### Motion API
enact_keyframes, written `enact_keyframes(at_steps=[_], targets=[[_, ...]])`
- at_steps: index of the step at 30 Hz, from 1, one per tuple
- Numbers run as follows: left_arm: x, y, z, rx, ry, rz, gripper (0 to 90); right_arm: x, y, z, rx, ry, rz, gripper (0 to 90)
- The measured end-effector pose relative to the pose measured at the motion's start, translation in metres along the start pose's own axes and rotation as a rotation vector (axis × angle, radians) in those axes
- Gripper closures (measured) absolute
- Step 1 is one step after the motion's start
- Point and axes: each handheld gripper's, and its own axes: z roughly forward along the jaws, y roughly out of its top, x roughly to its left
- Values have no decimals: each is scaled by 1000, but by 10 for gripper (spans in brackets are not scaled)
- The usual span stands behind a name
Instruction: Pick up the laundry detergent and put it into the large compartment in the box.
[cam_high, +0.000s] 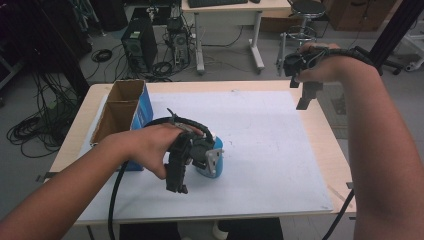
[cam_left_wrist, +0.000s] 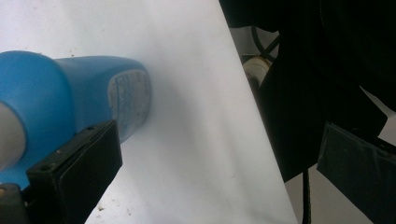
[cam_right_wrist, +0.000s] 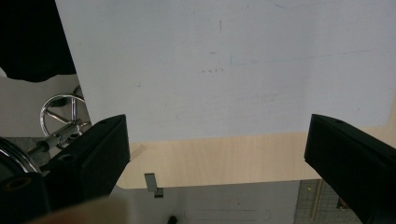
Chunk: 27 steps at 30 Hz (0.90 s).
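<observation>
A blue plastic bottle (cam_high: 218, 146) lies on its side on the white sheet (cam_high: 265, 150) at the table's middle left. My left gripper (cam_high: 192, 175) hovers right over it, held in the person's left hand. In the left gripper view the bottle (cam_left_wrist: 70, 93) sits behind the left jaw, and the left gripper (cam_left_wrist: 219, 140) is open wide without pressing on it. My right gripper (cam_high: 300, 95) hangs in the air above the table's far right corner, jaws pointing down. In its own view the right gripper (cam_right_wrist: 217, 126) is open, with nothing between the jaws.
An open cardboard box (cam_high: 120, 107) with a blue side stands at the left edge of the sheet. The wooden table edge (cam_right_wrist: 224, 158) runs under the right gripper. Computer towers (cam_high: 139, 44), cables and a stool (cam_high: 305, 10) stand on the floor beyond the table.
</observation>
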Motion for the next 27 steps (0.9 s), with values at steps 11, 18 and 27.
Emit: enact_keyframes(at_steps=[11,18,27], targets=[[3,-1,-14,6,13,4,2,-2,3,2,-7,3,-1,66],[15,-1,-27,5,33,0,2,-1,8,5,3,7,-11,66],[38,-3,-41,9,61,-5,2,0,8,5,6,11,-7,66]])
